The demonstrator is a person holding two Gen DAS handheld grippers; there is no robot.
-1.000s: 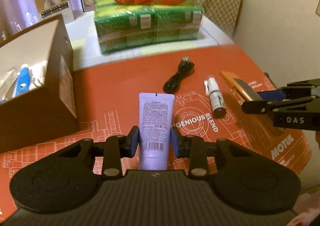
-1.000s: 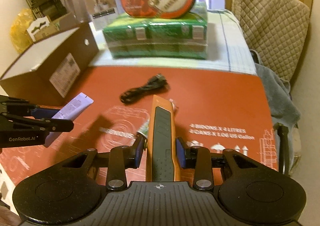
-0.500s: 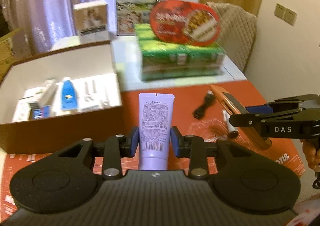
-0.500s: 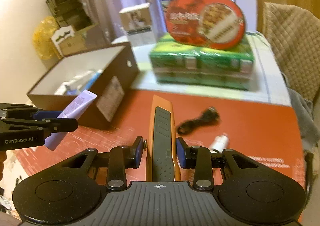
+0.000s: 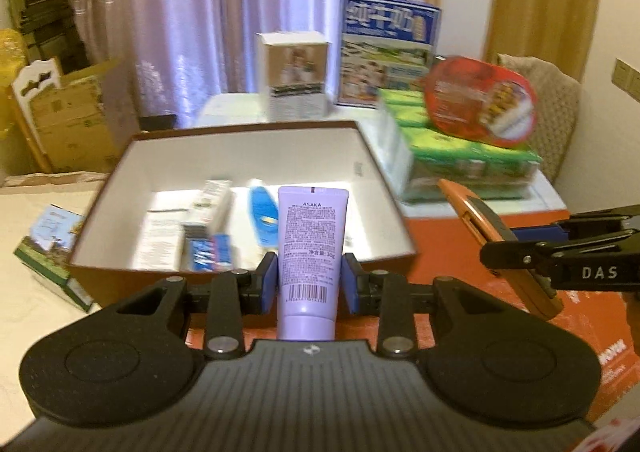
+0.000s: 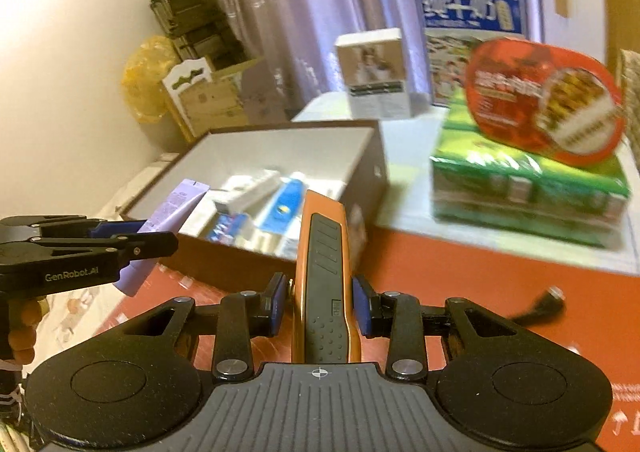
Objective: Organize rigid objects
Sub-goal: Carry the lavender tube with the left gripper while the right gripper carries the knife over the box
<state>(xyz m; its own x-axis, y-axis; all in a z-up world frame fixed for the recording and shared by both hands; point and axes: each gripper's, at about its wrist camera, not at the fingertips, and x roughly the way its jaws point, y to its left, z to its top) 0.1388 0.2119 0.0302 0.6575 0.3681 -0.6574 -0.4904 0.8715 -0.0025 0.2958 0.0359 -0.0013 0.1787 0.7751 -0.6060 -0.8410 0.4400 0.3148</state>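
Above red tabletop (image 5: pixel 448 248), jaws clamp lavender tube (image 5: pixel 311 252), orange knife (image 6: pixel 322 276) pointing boxward

Lilac curtains (image 5: pixel 240 12), green shrink-wrapped packs (image 6: pixel 528 188) under a red oval tin (image 6: pixel 540 100), blue milk carton (image 5: pixel 388 52), folded trolley (image 6: pixel 188 16)

Left gripper (image 5: pixel 308 283) clamps lavender tube (image 5: pixel 312 248) (upright) before open box (image 5: pixel 384 188).

- My left gripper (image 5: pixel 308 278) is clamped, both blue pads (image 5: pixel 269 281) pressing the sides of a purple tube (image 5: pixel 312 248) that stands up between them.
- My right gripper (image 6: pixel 320 302) is clamped on an orange box cutter (image 6: pixel 322 272) lying lengthwise between its pads.
- Both point forward and down, side by side.
- My left hand (image 6: pixel 22 328) shows under its gripper.
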